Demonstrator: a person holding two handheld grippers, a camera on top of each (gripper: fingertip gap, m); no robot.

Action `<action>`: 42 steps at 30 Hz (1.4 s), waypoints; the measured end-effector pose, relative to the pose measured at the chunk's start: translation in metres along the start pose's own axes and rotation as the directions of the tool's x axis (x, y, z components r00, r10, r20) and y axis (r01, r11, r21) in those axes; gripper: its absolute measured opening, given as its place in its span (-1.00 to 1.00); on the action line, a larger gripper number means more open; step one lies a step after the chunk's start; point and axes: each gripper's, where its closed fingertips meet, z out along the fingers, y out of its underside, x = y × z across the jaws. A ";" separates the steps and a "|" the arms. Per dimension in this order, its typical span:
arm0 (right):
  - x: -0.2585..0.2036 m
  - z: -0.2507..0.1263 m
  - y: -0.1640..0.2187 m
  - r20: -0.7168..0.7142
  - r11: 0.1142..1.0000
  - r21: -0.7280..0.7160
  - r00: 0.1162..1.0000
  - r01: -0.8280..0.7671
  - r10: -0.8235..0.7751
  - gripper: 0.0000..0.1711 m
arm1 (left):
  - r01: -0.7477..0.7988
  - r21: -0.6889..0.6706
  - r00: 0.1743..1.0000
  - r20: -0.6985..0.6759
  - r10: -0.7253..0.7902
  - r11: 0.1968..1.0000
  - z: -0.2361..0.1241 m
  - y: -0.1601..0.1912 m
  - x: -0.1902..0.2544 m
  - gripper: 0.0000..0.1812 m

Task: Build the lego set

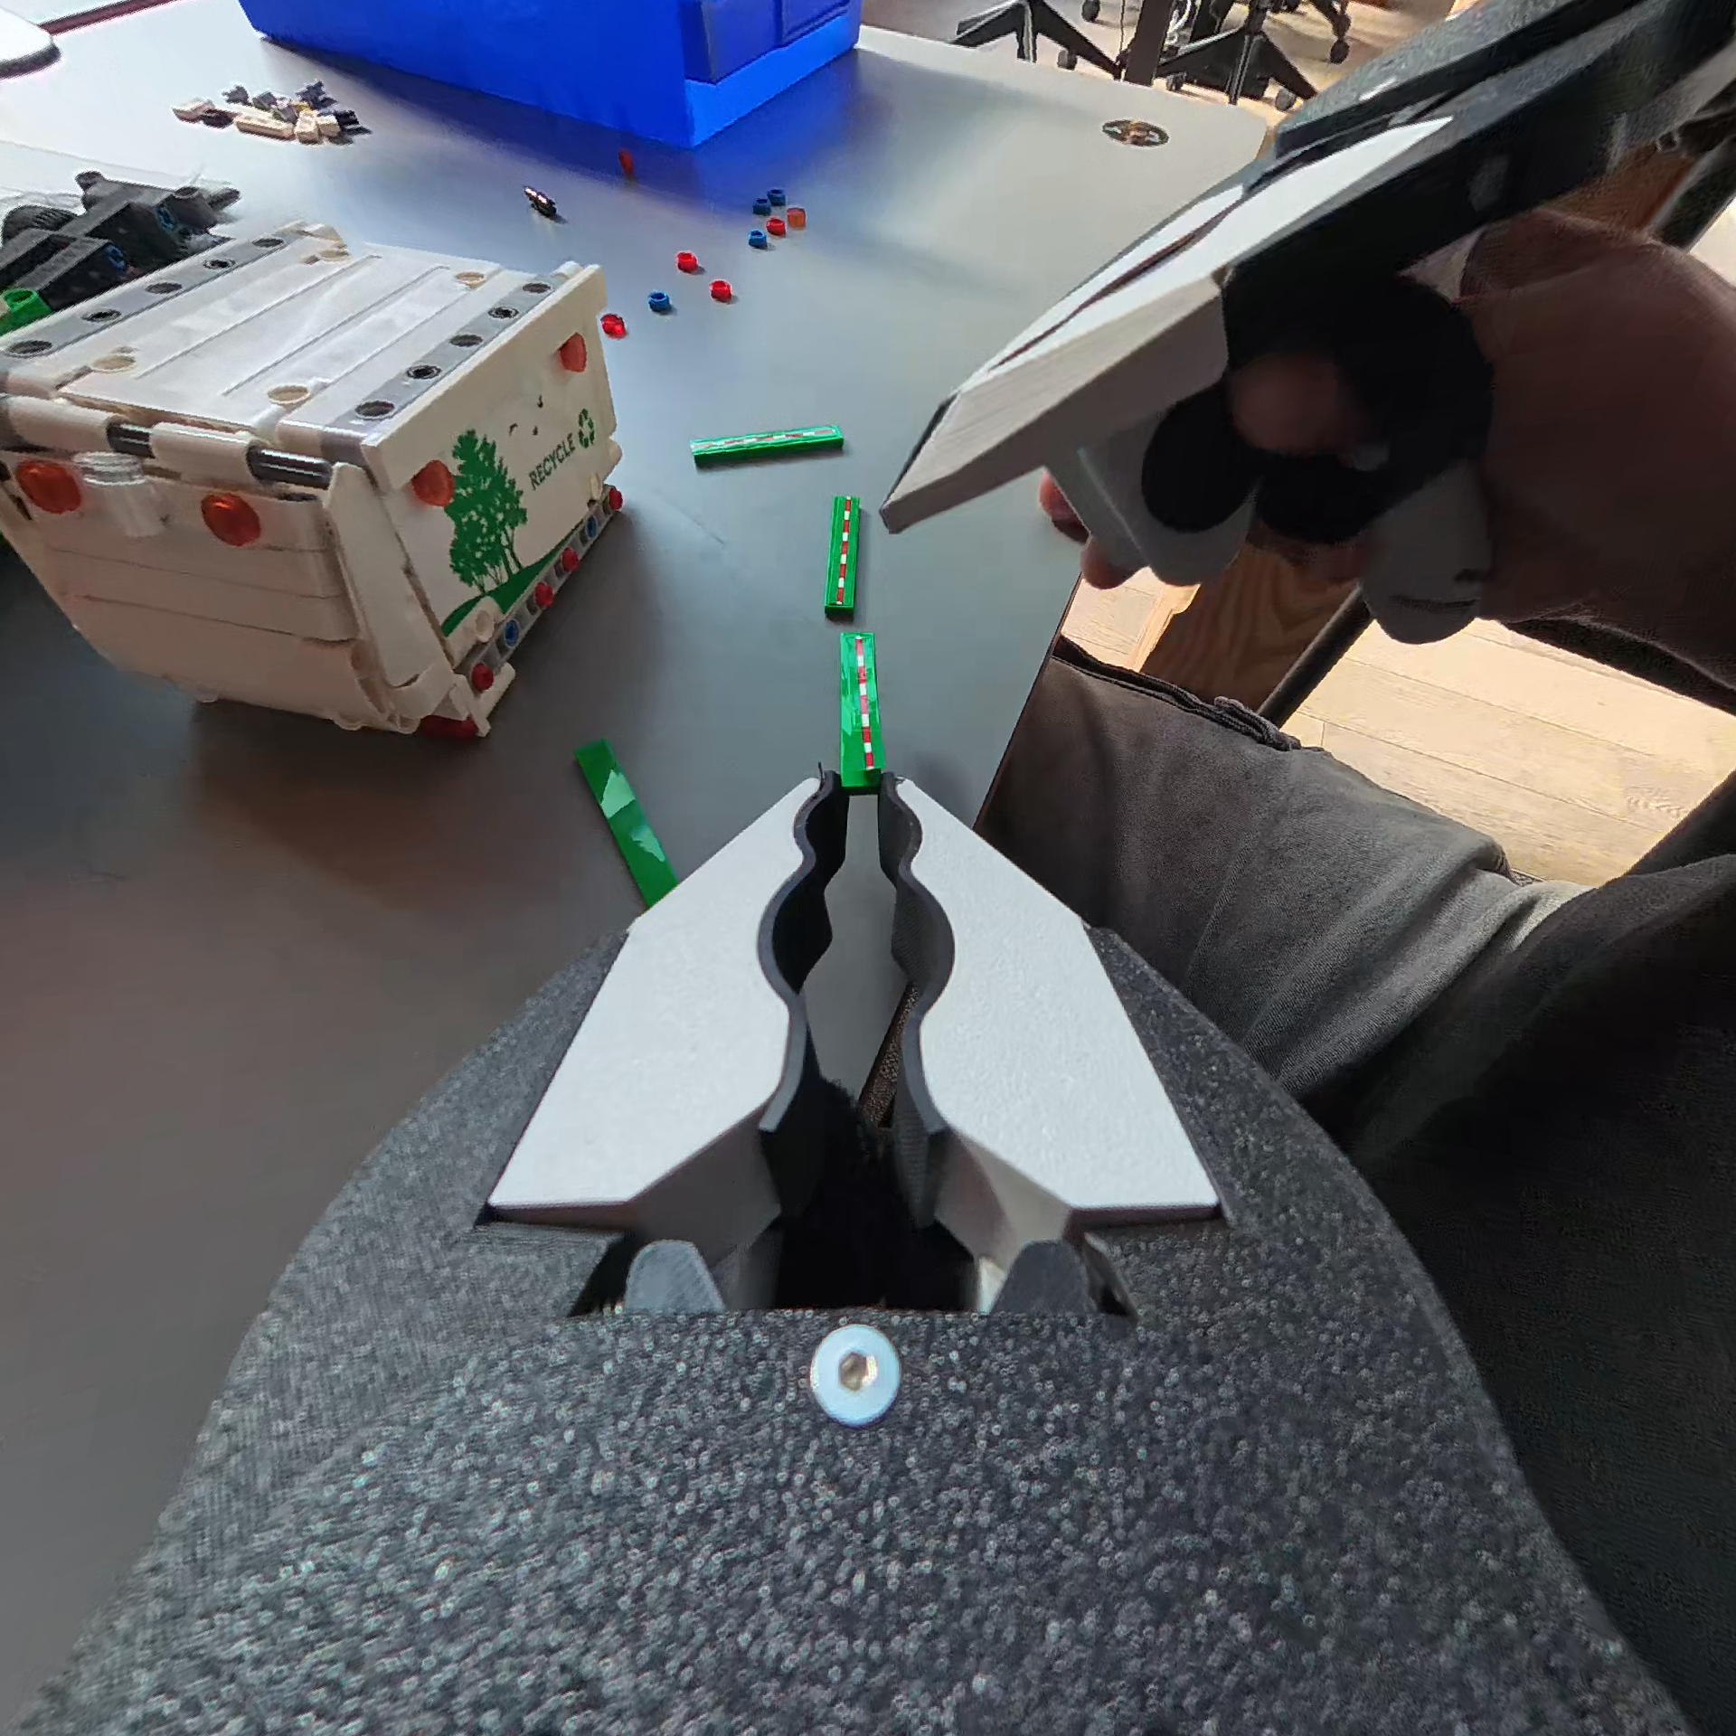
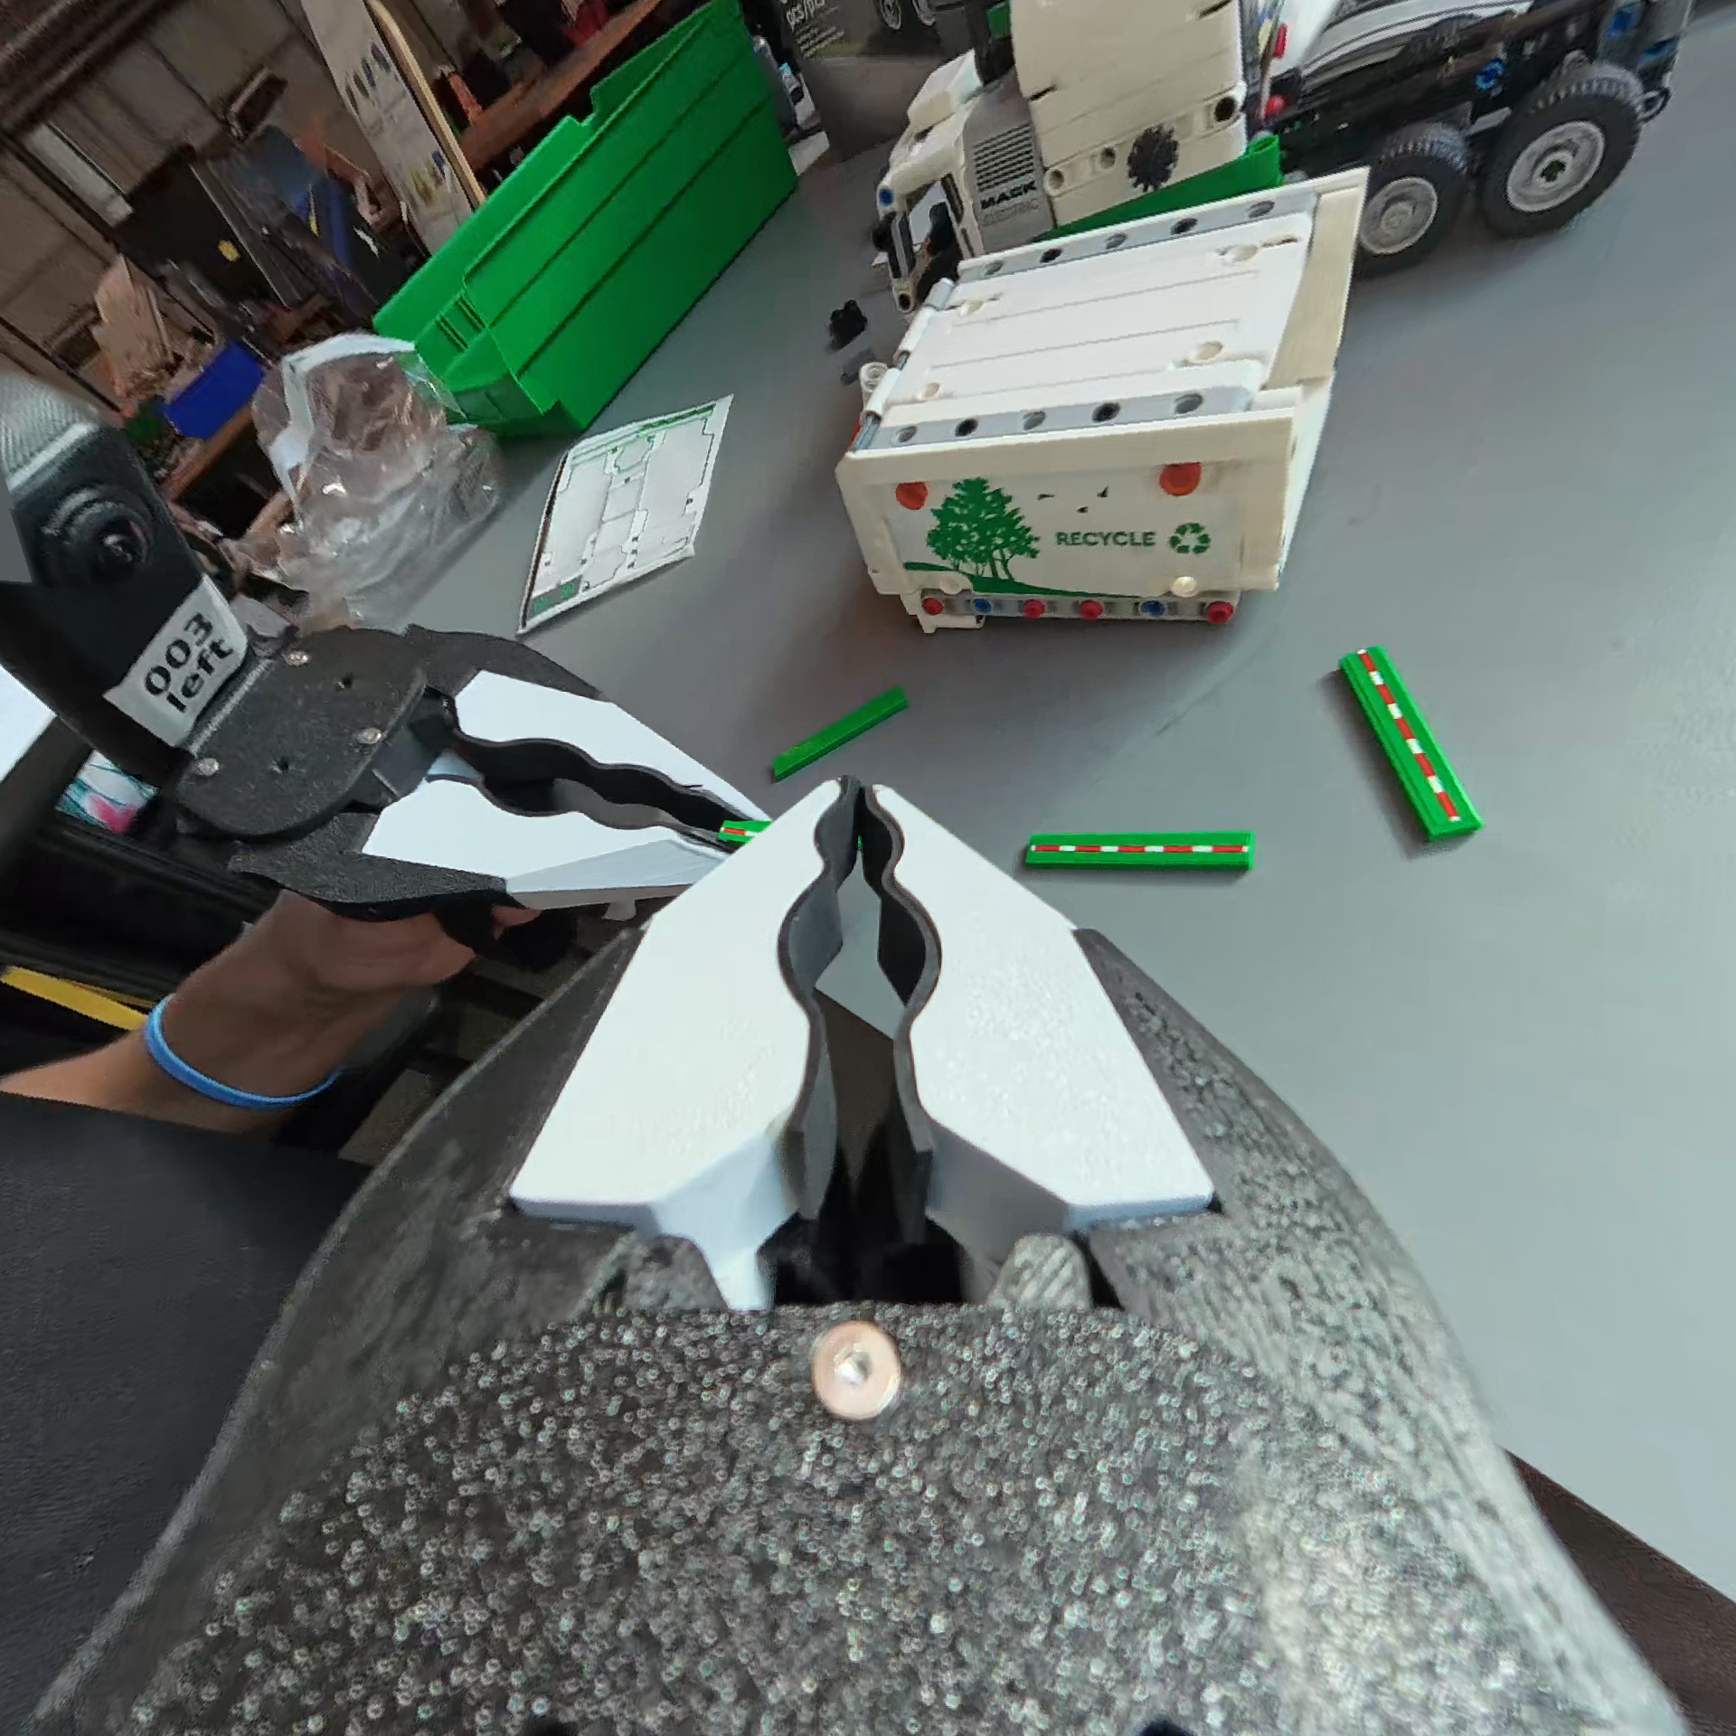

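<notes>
My left gripper (image 1: pixel 862 782) is shut on the near end of a green tile with a red-and-white stripe (image 1: pixel 860 700), low over the dark table near its front edge. In the right wrist view the left gripper (image 2: pixel 723 831) shows at the left with that tile's end (image 2: pixel 745 830) at its tips. My right gripper (image 2: pixel 857 787) is shut and empty. In the left wrist view the right gripper (image 1: pixel 892 521) hovers above and beyond the held tile. The white truck body with a green tree print (image 1: pixel 310 488) (image 2: pixel 1080 470) stands on the table.
Two more striped tiles (image 2: pixel 1139 850) (image 2: pixel 1409 742) and a plain green tile (image 2: pixel 839 733) lie loose. Small round pieces (image 1: pixel 714 272) are scattered near a blue bin (image 1: pixel 564 47). Green bins (image 2: pixel 601 254), a printed sheet (image 2: pixel 625 507), a plastic bag (image 2: pixel 376 460) and the truck chassis (image 2: pixel 1503 122) stand farther back. Left tips to right tips: about 6 centimeters.
</notes>
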 end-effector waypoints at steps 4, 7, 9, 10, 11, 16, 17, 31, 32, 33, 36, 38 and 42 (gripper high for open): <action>-0.011 -0.002 -0.001 0.061 0.999 -0.008 0.997 0.053 -0.053 -1.00 | 0.012 -0.003 1.000 -0.003 -0.012 1.000 0.000 0.000 -0.001 -0.94; -0.040 0.010 0.018 0.081 0.944 -0.069 0.945 0.322 -0.316 -1.00 | 0.003 0.000 1.000 -0.004 -0.003 1.000 0.002 -0.001 0.001 -0.94; -0.044 0.014 0.025 0.049 0.896 -0.091 0.900 0.435 -0.433 -1.00 | -0.008 0.006 1.000 -0.011 0.008 1.000 0.002 -0.002 0.004 -0.94; -0.045 0.015 0.027 0.048 0.877 -0.095 0.882 0.472 -0.469 -0.82 | -0.007 0.010 1.000 -0.017 0.007 1.000 0.002 -0.003 0.005 -0.94; -0.046 0.014 0.026 0.060 0.870 -0.094 0.875 0.484 -0.480 -0.72 | -0.003 0.014 1.000 -0.025 0.003 1.000 0.001 -0.004 0.006 -0.94; -0.052 0.002 0.020 0.112 0.795 -0.041 0.793 0.605 -0.598 -0.68 | 0.010 0.021 0.996 -0.086 -0.008 1.000 -0.004 -0.007 0.014 -0.94; -0.048 0.002 0.020 0.107 0.788 -0.057 0.789 0.613 -0.606 -0.67 | 0.016 0.023 0.995 -0.100 -0.013 1.000 -0.005 -0.007 0.015 -0.94; -0.029 -0.006 0.030 0.135 0.761 -0.112 0.769 0.638 -0.625 -0.68 | -0.039 0.098 0.979 -0.197 0.058 0.994 -0.019 -0.016 0.034 -0.94; -0.028 -0.006 0.031 0.130 0.757 -0.117 0.765 0.643 -0.630 -0.71 | -0.039 0.103 0.978 -0.201 0.059 0.994 -0.019 -0.017 0.035 -0.94; -0.028 -0.006 0.030 0.123 0.757 -0.107 0.764 0.645 -0.633 -0.72 | -0.039 0.108 0.976 -0.208 0.061 0.993 -0.020 -0.017 0.037 -0.94; -0.036 -0.011 0.030 0.179 0.778 -0.063 0.774 0.625 -0.607 -0.71 | -0.041 0.137 0.967 -0.244 0.074 0.990 -0.025 -0.020 0.043 -0.94; -0.049 -0.019 0.035 0.299 0.814 -0.025 0.782 0.580 -0.547 -0.72 | -0.035 0.181 0.954 -0.288 0.087 0.983 -0.032 -0.025 0.048 -0.94; -0.075 -0.033 0.026 0.506 0.920 0.065 0.782 0.387 -0.365 -0.72 | 0.044 0.274 0.917 -0.393 0.070 0.961 -0.048 -0.041 0.057 -0.94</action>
